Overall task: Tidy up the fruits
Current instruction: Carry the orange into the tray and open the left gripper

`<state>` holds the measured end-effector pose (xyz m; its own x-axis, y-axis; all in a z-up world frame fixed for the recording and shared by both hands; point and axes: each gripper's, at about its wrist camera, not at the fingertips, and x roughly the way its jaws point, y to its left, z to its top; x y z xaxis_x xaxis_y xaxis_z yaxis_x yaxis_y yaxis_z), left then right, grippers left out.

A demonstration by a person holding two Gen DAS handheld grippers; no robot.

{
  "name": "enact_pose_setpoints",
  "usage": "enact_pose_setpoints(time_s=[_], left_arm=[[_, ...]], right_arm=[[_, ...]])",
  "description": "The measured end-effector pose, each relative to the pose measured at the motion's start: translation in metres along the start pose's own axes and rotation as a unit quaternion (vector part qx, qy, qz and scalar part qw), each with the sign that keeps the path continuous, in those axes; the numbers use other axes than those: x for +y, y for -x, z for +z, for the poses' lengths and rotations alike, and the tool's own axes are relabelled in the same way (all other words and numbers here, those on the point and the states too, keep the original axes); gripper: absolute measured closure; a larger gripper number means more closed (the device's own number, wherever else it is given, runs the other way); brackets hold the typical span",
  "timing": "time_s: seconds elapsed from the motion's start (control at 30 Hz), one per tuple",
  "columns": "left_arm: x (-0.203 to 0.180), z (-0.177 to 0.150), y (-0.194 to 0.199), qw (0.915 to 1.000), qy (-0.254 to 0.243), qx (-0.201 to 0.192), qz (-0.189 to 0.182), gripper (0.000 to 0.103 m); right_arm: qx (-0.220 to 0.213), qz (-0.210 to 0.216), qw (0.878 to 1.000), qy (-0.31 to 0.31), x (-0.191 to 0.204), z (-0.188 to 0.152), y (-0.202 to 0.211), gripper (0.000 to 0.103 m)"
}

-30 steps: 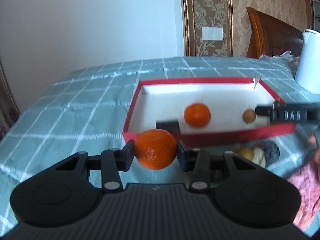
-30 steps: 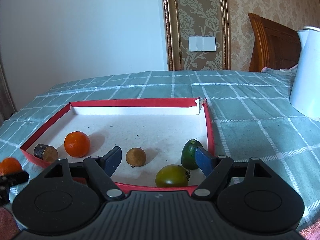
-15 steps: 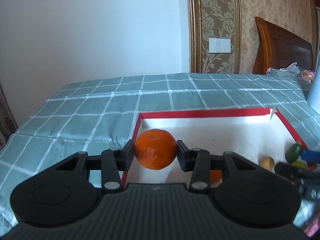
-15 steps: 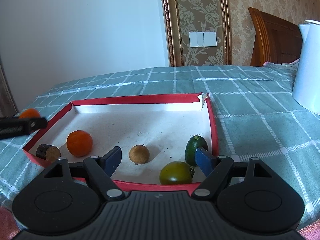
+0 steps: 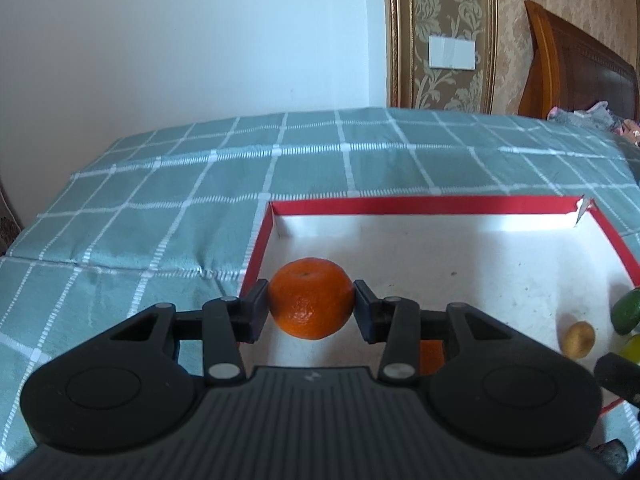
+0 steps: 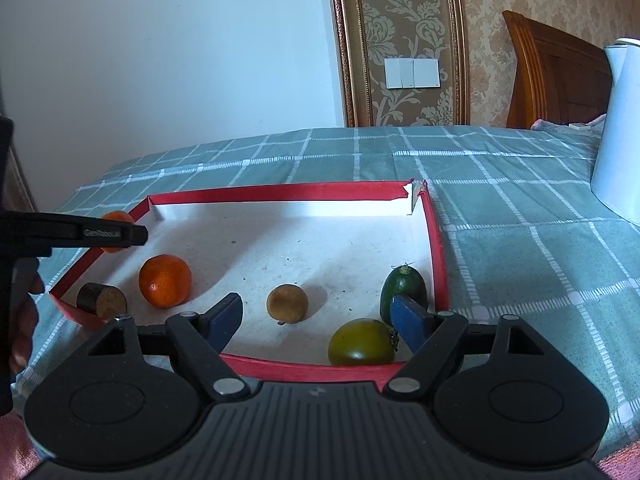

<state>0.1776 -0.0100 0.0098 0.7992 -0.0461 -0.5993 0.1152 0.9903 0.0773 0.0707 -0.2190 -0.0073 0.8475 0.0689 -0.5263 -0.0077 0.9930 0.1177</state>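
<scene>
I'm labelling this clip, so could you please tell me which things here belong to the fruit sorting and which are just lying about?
Belongs to the job:
- held orange in left tool
- red tray
- second orange
- brown fruit
- green tomato
- dark green fruit

Lying about:
- white kettle
- brown cylinder
- checked bedspread

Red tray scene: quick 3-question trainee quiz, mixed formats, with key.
1. True or false: the left claw is shut on an orange.
2. Which lies nearest the tray's right wall? A) green fruit B) brown cylinder C) loose orange
3. Fill in: between the right claw's pads there is ____.

Key: 1 true. 2 A. 3 nothing; its jaws are opening, with the brown round fruit on the tray floor beyond them.
</scene>
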Motion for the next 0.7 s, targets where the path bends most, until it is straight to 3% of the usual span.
enact_pose_setpoints(time_s=[0.57,0.7], left_arm=[[0.004,-0.005,-0.012,0.9994,0.009,0.031,-0.011,0.06],[0.007,-0.009,0.004,0.999,0.019,0.027,-0.031,0.043]], right_arm=[[0.007,-0.007,1.0,0.008,0.001,-0.001,-0.003,0.016],[0.008,-0.01,1.0,0.009,0.0,-0.002,-0.003,0.015]])
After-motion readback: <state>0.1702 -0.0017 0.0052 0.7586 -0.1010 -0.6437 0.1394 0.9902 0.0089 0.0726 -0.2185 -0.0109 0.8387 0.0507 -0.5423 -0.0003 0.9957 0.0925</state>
